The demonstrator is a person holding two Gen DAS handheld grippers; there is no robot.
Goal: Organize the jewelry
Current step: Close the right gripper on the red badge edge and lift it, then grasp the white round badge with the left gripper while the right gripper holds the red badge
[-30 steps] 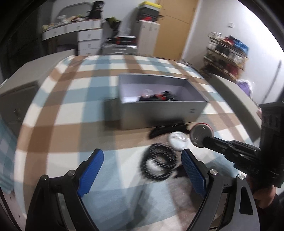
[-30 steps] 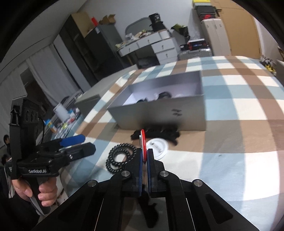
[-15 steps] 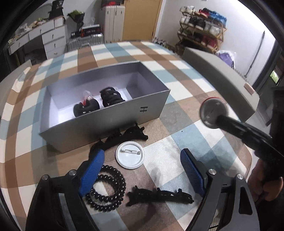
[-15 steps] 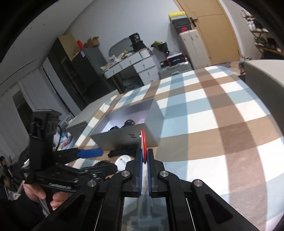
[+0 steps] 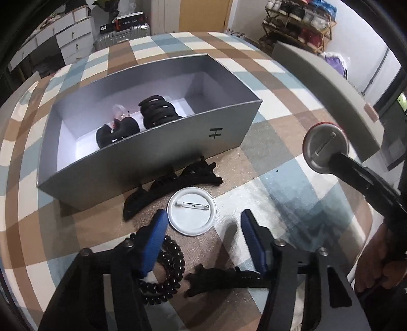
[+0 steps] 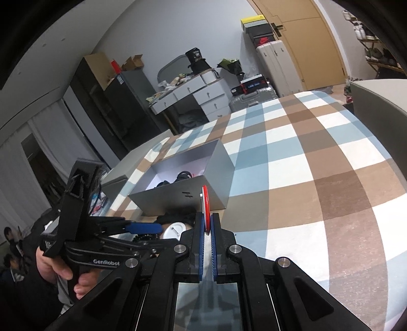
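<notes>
The right tongs (image 6: 207, 229) pinch a red badge (image 6: 205, 203) by its rim, held up beside the grey box (image 5: 142, 163); light, stiff and slippery, it needs that edge grip. The left tongs (image 5: 203, 240) hang wide over the white badge (image 5: 192, 214).

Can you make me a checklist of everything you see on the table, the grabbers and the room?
Surface: checked tablecloth, blue, brown, white.
Job's things: grey box holds black pieces; white pin badge, bead bracelet and two black hair clips lie outside.
Clutter: nothing seen.
Grippers: left gripper open above the badge; right gripper shut on red badge.
Cables: nothing seen.
Surroundings: white drawers, suitcases, shoe rack.
</notes>
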